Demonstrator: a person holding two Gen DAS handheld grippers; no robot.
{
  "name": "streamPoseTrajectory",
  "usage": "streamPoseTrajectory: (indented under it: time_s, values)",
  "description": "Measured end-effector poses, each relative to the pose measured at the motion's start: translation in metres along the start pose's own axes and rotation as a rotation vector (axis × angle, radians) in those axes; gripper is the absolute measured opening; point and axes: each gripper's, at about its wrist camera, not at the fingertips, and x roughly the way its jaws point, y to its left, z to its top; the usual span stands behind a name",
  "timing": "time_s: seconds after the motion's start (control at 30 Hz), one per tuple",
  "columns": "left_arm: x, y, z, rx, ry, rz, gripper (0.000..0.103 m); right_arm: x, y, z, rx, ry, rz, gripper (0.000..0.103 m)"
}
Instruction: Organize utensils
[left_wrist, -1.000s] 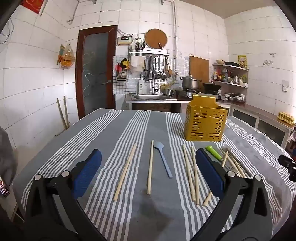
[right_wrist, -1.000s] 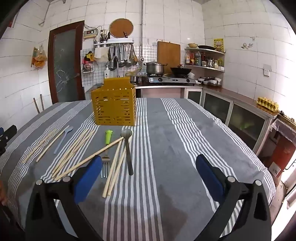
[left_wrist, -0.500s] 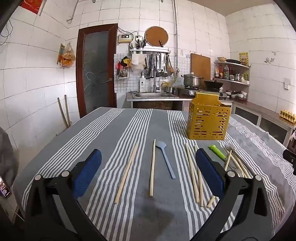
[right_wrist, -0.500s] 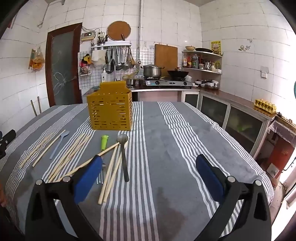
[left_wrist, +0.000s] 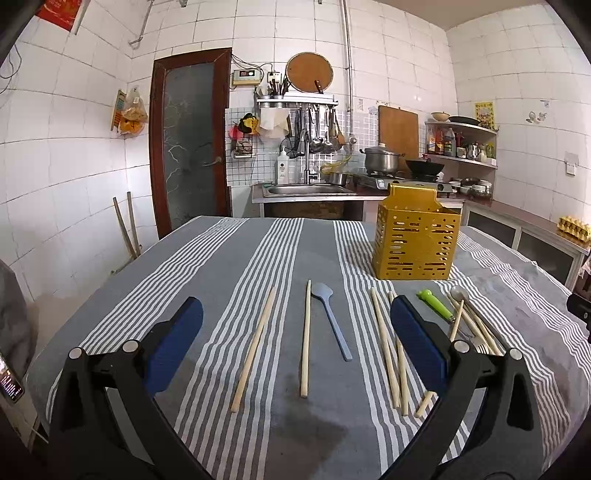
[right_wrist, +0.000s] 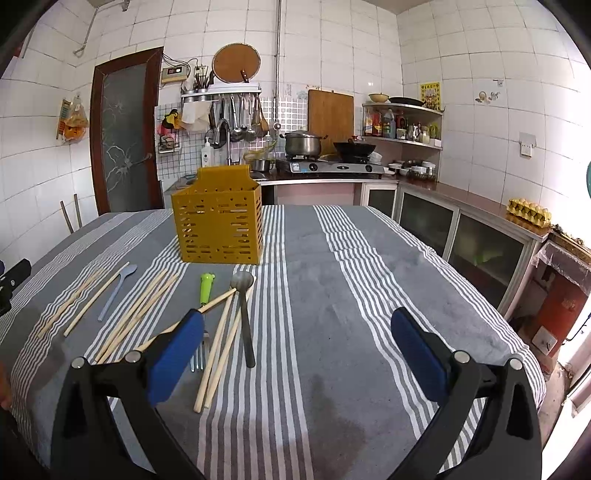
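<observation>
Yellow caddy (left_wrist: 415, 236) upright, contents hidden; chopsticks (left_wrist: 305, 338) on cloth ahead of left gripper (left_wrist: 295, 345); right gripper (right_wrist: 295, 345), both spread wide

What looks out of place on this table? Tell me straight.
The pile by the green-handled fork: chopsticks lie crossed over it and against the metal spoon, tangled rather than parallel. The yellow holder stands upright.

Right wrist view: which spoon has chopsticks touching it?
The dark metal spoon beside the green-handled fork; chopsticks lean against it. The flat pale blue plastic spoon lies clear.
</observation>
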Motion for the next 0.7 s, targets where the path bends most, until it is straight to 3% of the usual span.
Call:
streamPoseTrajectory:
  time_s: [0.7]
  values:
    - [0.0035,-0.0079,-0.0009,-0.011,0.028,-0.018,0.098,0.0045,-0.0059,0.0084,-0.025,0.037,0.015,0.099]
